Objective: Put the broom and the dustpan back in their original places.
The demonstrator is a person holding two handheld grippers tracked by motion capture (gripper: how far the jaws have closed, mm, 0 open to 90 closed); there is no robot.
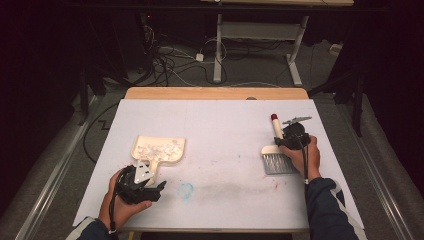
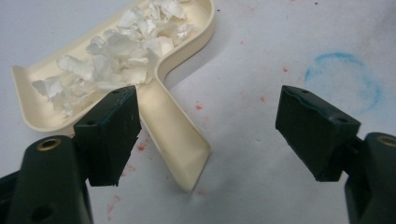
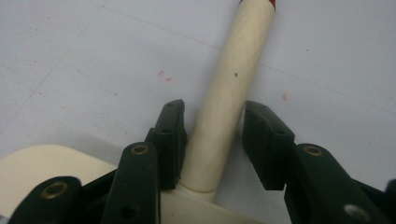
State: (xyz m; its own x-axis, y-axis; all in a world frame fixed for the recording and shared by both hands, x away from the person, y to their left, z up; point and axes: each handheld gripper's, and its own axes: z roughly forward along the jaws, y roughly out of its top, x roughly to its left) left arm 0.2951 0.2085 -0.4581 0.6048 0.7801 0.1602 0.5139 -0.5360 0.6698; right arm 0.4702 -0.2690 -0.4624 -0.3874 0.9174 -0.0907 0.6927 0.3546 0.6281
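writing: I read no brand, label or text on any item.
left gripper (image 1: 150,187): I have it low over the tabletop (image 1: 225,125) at the near left edge, just behind the dustpan handle (image 2: 175,140).
left fingers (image 2: 112,135): spread wide, released, gripping nothing. In the left gripper view one finger sits right beside the handle; I can't tell if it touches. The other finger stands well off to the side over bare sheet.
dustpan (image 1: 159,149): cream plastic, flat on the tabletop left of centre, handle pointing toward me. White crumpled scraps (image 2: 116,51) lie piled in its tray.
right gripper (image 1: 286,141): down on the brush (image 1: 277,150) at the right side of the tabletop.
right fingers (image 3: 170,140): partly closed around the brush handle (image 3: 229,93), one finger touching it, the other with a thin gap. Not yet clamped.
brush: cream handle with a red tip (image 1: 274,117) pointing away from me, grey bristles (image 1: 279,164) nearest me, lying flat.
surface marks: blue ring smudge (image 1: 186,190) near the front centre, small red flecks around it.
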